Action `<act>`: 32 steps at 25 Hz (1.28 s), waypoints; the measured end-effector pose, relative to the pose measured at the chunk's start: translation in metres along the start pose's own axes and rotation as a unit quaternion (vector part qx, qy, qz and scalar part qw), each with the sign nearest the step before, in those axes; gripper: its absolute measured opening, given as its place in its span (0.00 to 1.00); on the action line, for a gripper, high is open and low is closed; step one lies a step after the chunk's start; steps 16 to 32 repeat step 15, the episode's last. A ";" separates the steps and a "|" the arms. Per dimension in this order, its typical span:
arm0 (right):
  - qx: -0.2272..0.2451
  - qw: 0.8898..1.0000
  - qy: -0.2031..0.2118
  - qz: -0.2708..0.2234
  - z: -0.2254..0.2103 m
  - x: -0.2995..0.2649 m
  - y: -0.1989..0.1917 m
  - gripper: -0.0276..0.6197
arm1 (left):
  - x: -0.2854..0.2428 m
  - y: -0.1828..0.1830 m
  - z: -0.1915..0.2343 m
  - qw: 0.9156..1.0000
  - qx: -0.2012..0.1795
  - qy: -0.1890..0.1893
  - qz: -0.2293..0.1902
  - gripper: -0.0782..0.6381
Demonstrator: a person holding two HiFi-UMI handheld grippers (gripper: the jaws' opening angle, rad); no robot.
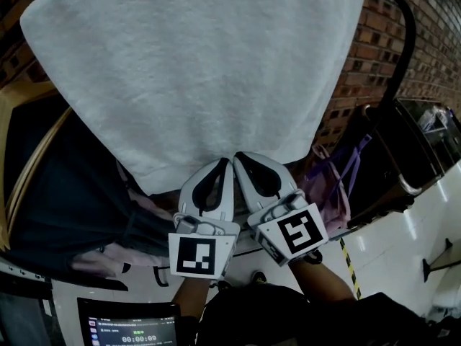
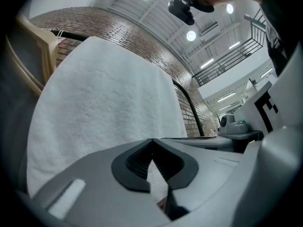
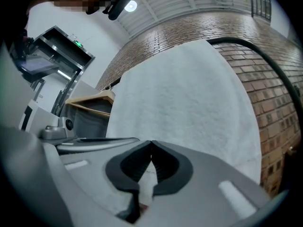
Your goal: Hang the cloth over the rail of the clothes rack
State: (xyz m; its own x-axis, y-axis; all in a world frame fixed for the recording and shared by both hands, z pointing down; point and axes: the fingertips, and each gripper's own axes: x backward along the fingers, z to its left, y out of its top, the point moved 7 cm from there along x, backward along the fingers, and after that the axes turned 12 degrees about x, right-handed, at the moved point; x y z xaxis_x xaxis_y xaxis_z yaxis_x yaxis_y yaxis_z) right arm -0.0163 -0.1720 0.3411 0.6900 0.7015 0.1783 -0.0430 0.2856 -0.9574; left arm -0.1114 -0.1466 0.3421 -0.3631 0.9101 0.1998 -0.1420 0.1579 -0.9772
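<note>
A white terry cloth (image 1: 194, 71) spreads wide across the top of the head view and narrows down to its lower edge. Its top lies across the black rail (image 1: 403, 42), which curves down at the right. My left gripper (image 1: 223, 164) and right gripper (image 1: 240, 158) sit side by side, tips touching, both shut on the cloth's lower edge. In the left gripper view the cloth (image 2: 104, 103) fills the middle, pinched between the gripper (image 2: 152, 140) pads, with the rail (image 2: 186, 100) coming out on its right. The right gripper (image 3: 151, 143) likewise pinches the cloth (image 3: 189, 108) below the rail (image 3: 265, 60).
Dark garments on a wooden hanger (image 1: 21, 143) hang at the left. A pink and purple bag (image 1: 328, 189) hangs at the right before the brick wall (image 1: 374, 71). A screen (image 1: 130, 326) sits at the bottom left. Yellow-black tape (image 1: 350, 264) marks the white floor.
</note>
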 end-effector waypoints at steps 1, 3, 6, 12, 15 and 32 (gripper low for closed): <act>0.003 1.000 -0.001 -0.001 -0.001 0.000 0.000 0.05 | -0.001 0.000 0.000 1.000 0.004 -0.001 -0.003 0.12; 0.007 1.000 0.000 -0.001 0.000 -0.001 -0.002 0.05 | 0.000 0.000 0.000 1.000 0.011 0.002 -0.005 0.12; 0.008 1.000 0.003 0.000 0.002 -0.004 -0.004 0.05 | 0.001 -0.001 0.004 1.000 0.013 0.005 -0.004 0.12; 0.008 1.000 0.004 0.002 0.004 -0.012 -0.009 0.05 | -0.002 -0.004 0.013 1.000 0.016 0.004 -0.005 0.12; 0.007 1.000 0.005 0.002 0.005 -0.016 -0.011 0.05 | -0.004 -0.007 0.017 1.000 0.015 0.003 -0.004 0.12; 0.007 1.000 0.005 0.002 0.005 -0.016 -0.011 0.05 | -0.004 -0.007 0.017 1.000 0.015 0.003 -0.004 0.12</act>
